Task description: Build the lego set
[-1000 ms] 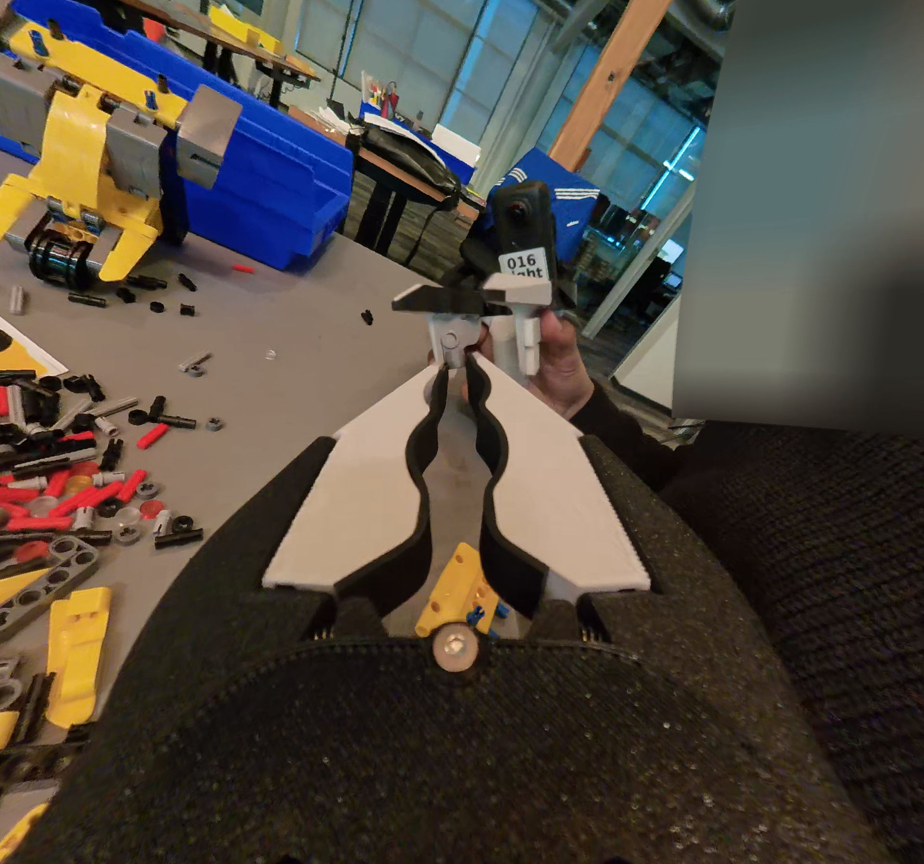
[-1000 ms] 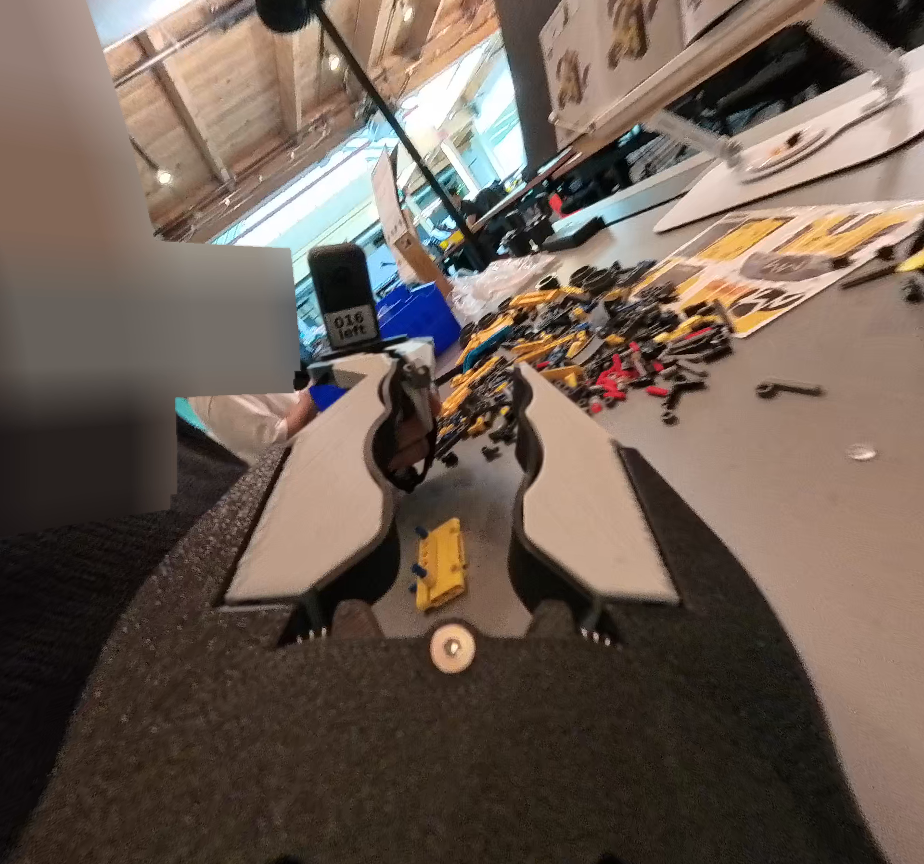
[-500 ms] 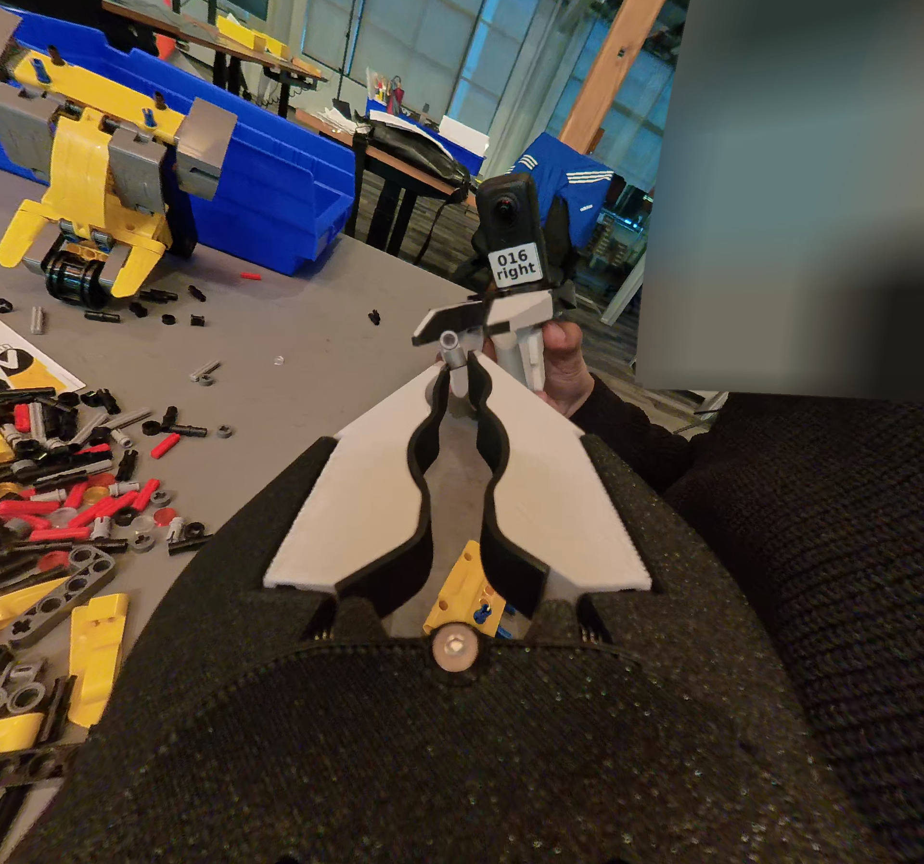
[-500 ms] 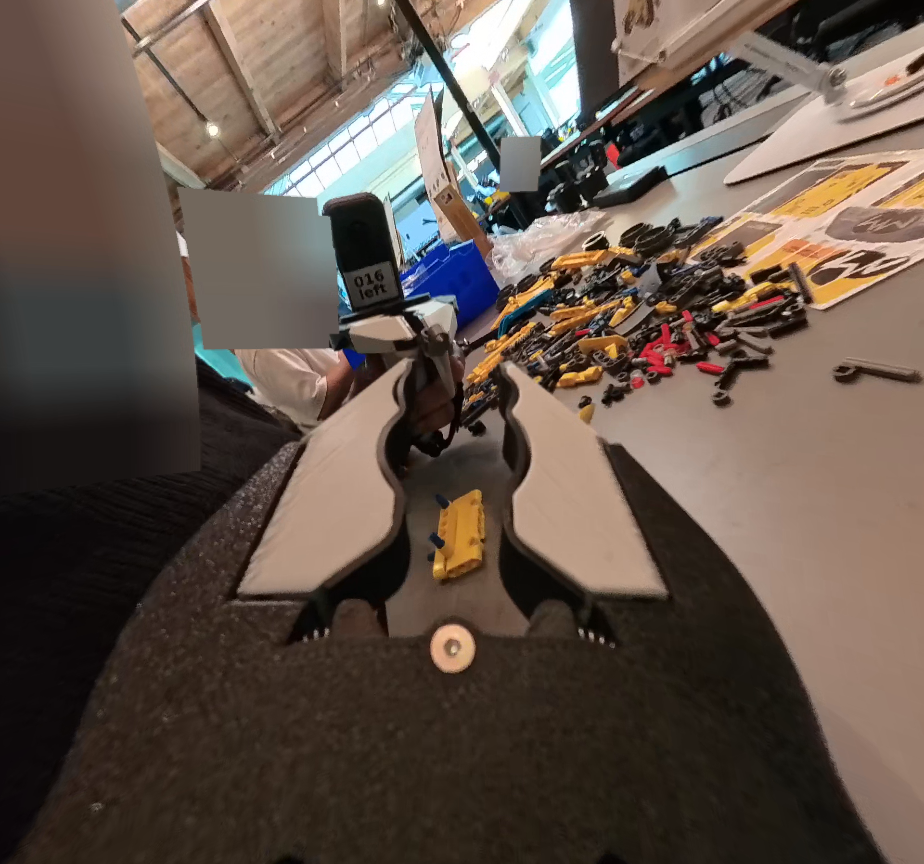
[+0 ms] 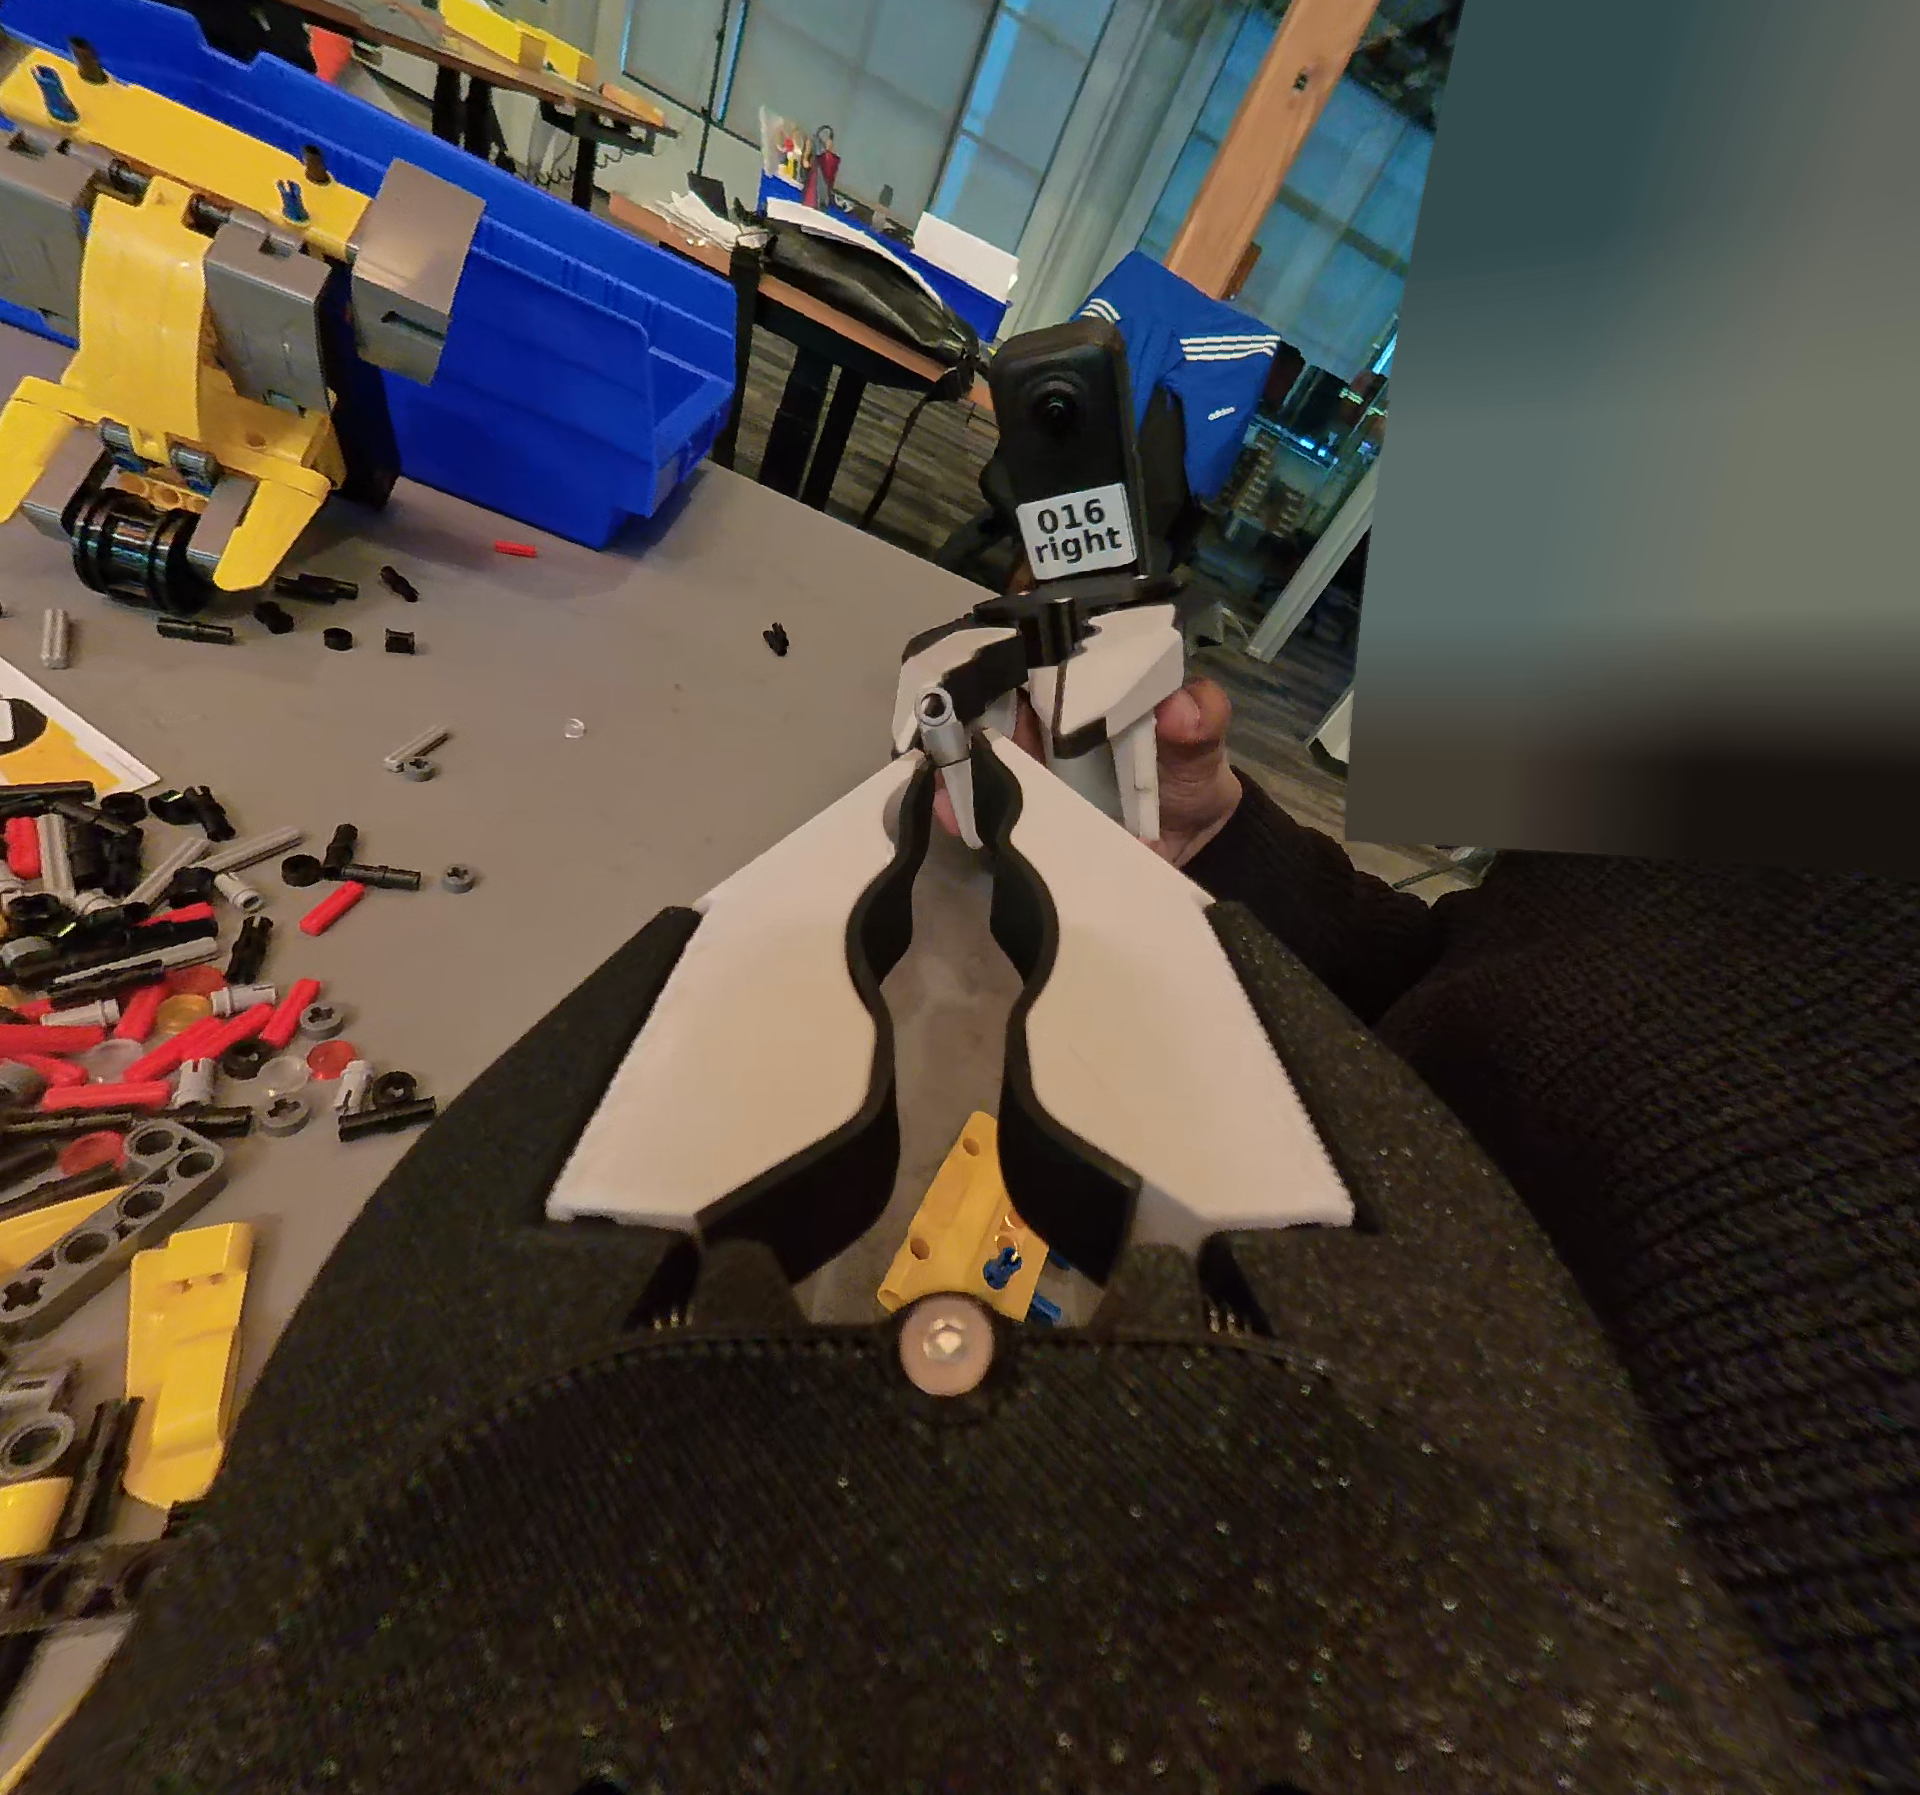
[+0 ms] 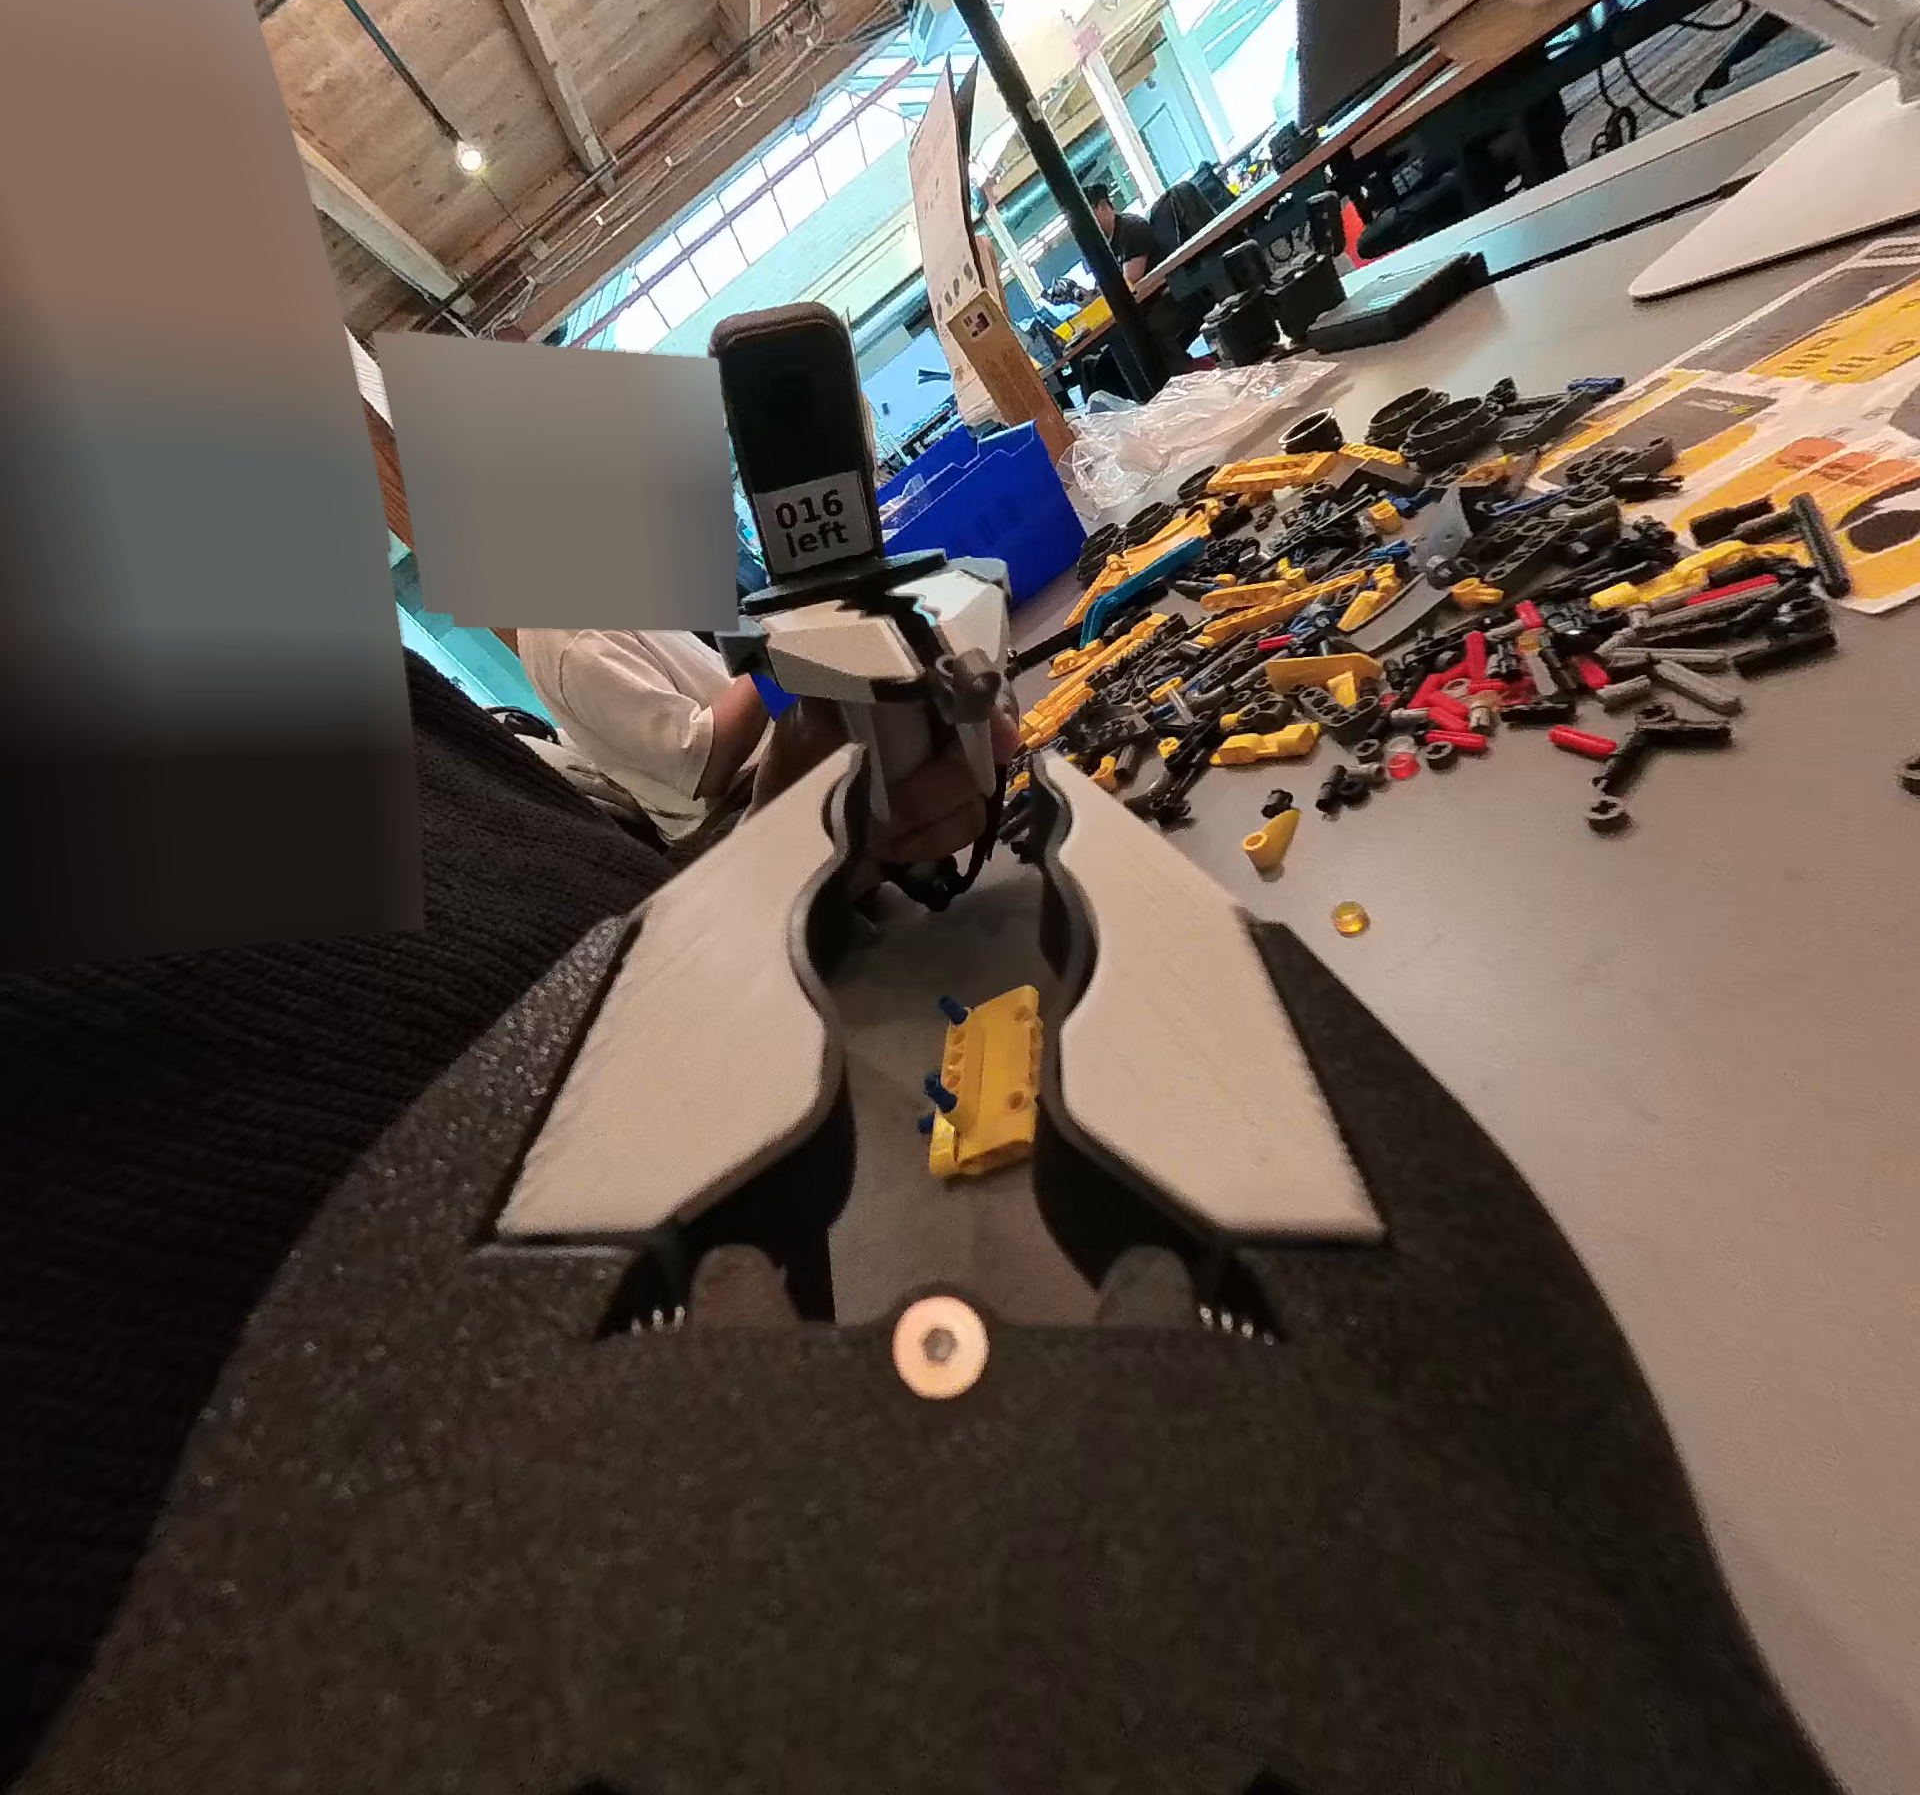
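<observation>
- Left gripper [image 5: 945, 758]: the fingers are seen clenched on a small grey pin piece [image 5: 948, 748], which is held above the counter [image 5: 644, 706] and directly in front of the right gripper.
- Right gripper [image 6: 951, 763]: the fingers are seen released, with a clear gap between the tips and nothing held; it is pointed at the left gripper, near it but apart.
- Yellow brick [image 6: 992, 1080]: fitted with blue pins, it is seen lying on the counter below both grippers, near the edge beside the person.
- Loose parts [image 6: 1403, 623]: black, yellow, red and grey pieces are spread toward the middle of the counter.
- Yellow model [image 5: 177, 322]: it is set against a blue bin [image 5: 540, 322] at the far edge.
</observation>
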Demonstrator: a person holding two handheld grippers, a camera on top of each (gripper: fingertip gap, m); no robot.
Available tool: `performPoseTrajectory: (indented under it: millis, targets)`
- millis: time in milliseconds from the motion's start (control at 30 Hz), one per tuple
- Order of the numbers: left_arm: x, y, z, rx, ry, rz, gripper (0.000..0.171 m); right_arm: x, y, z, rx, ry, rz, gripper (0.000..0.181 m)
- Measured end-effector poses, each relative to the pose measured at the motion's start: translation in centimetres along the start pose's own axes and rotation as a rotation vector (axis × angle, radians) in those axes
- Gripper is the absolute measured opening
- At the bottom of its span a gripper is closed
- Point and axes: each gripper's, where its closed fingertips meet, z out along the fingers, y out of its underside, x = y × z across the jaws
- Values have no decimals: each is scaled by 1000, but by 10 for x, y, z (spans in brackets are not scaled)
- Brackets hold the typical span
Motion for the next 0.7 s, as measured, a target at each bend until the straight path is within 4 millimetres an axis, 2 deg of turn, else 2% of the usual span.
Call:
performPoseTrajectory:
  millis: [700]
  targets:
    - [-3, 2, 1, -10, -4, -21, 5, 3, -1, 0, 7, 15, 14, 27]
